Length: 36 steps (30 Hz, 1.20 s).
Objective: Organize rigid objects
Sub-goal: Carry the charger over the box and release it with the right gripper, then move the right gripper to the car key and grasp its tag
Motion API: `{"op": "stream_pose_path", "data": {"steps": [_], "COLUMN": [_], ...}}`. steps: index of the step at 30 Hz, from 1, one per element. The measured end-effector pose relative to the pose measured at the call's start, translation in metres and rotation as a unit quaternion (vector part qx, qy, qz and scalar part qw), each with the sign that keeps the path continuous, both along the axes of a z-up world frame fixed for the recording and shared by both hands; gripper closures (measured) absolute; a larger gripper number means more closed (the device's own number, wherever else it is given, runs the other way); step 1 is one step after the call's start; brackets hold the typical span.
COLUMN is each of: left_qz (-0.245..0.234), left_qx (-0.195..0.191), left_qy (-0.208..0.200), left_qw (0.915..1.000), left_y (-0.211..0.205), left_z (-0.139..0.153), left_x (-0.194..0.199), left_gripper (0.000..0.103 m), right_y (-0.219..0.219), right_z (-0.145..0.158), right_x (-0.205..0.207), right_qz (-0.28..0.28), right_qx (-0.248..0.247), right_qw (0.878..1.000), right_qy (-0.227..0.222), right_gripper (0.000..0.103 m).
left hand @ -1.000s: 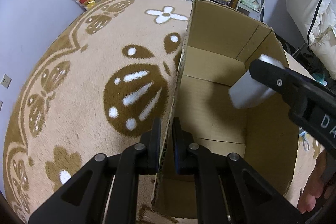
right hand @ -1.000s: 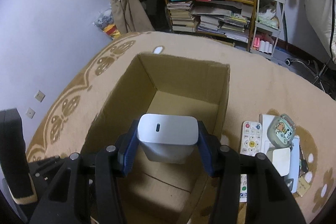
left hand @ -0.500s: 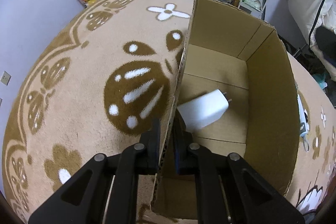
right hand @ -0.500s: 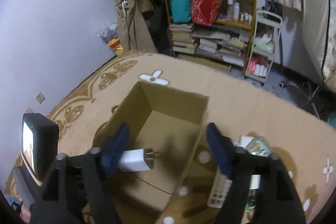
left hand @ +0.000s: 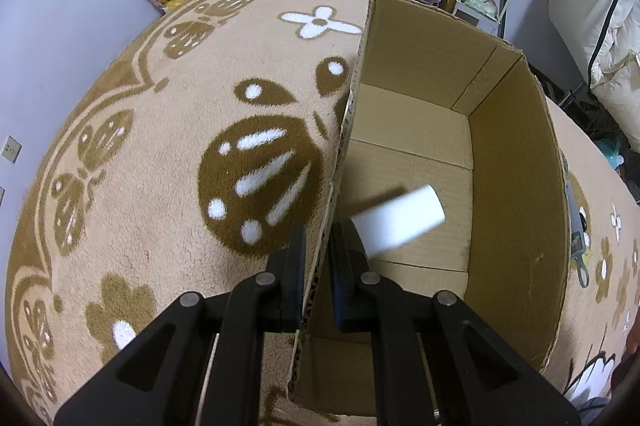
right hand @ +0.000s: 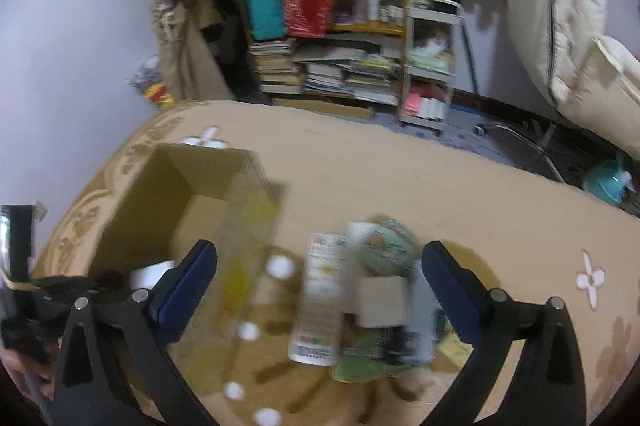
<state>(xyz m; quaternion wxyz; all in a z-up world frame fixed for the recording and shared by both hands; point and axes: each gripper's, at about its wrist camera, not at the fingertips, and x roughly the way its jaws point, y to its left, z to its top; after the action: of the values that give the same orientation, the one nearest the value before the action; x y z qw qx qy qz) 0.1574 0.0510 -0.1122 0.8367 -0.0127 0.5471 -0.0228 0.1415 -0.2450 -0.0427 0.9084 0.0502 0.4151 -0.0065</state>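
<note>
The left gripper [left hand: 316, 266] is clenched on the near wall of the box [left hand: 516, 186], one finger outside over the rug [left hand: 160, 166] and one inside, steadying it. Just past the inner finger a white block [left hand: 398, 220] lies on the box floor, blurred at its edges; it is the only thing visible in the box, and nothing touches it.

The right gripper [right hand: 320, 290] is empty, its jaws opening to full spread with nothing between the blue pads [right hand: 188, 282]. It points over the rug to the right of the box, toward a pile lying beside the box: a white remote [right hand: 320, 294], a round greenish item [right hand: 386, 248], a small pale square box [right hand: 380, 300] and flatter things under them, too blurred to name.

One item looks stowed; the pile is still outside, so most of the sorting seems left. The likely next move is a pick from that pile, probably the remote or the square box on top.

Beyond the rug stand a cluttered bookshelf [right hand: 332, 66] and a white trolley [right hand: 434, 66].
</note>
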Motion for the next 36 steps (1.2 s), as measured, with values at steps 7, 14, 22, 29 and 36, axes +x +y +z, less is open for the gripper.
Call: {"op": "stream_pose_path", "data": {"steps": [7, 14, 22, 29, 36], "left_qz": [0.001, 0.005, 0.001, 0.007, 0.000], "left_qx": [0.001, -0.003, 0.012, -0.008, 0.000], "left_qy": [0.000, -0.002, -0.016, -0.019, -0.028], "left_qw": [1.0000, 1.0000, 0.9998, 0.9998, 0.9996], "left_y": [-0.002, -0.003, -0.006, -0.001, -0.004], "left_z": [0.001, 0.002, 0.005, 0.004, 0.004], "left_x": [-0.001, -0.002, -0.003, -0.002, -0.003], "left_gripper": [0.093, 0.093, 0.093, 0.093, 0.093], "right_y": [-0.060, -0.103, -0.125, -0.133, -0.130], "right_z": [-0.023, -0.055, -0.090, -0.119, -0.129], "right_x": [-0.004, -0.016, -0.023, -0.028, -0.022], "right_qz": [-0.073, -0.132, -0.154, -0.164, -0.168], "right_qx": [-0.001, 0.037, 0.047, 0.103, 0.117], "right_qw": [0.997, 0.990, 0.984, 0.977, 0.976], "right_qy": [0.005, 0.031, 0.076, 0.087, 0.078], "right_gripper": [0.000, 0.000, 0.008, 0.035, 0.059]}}
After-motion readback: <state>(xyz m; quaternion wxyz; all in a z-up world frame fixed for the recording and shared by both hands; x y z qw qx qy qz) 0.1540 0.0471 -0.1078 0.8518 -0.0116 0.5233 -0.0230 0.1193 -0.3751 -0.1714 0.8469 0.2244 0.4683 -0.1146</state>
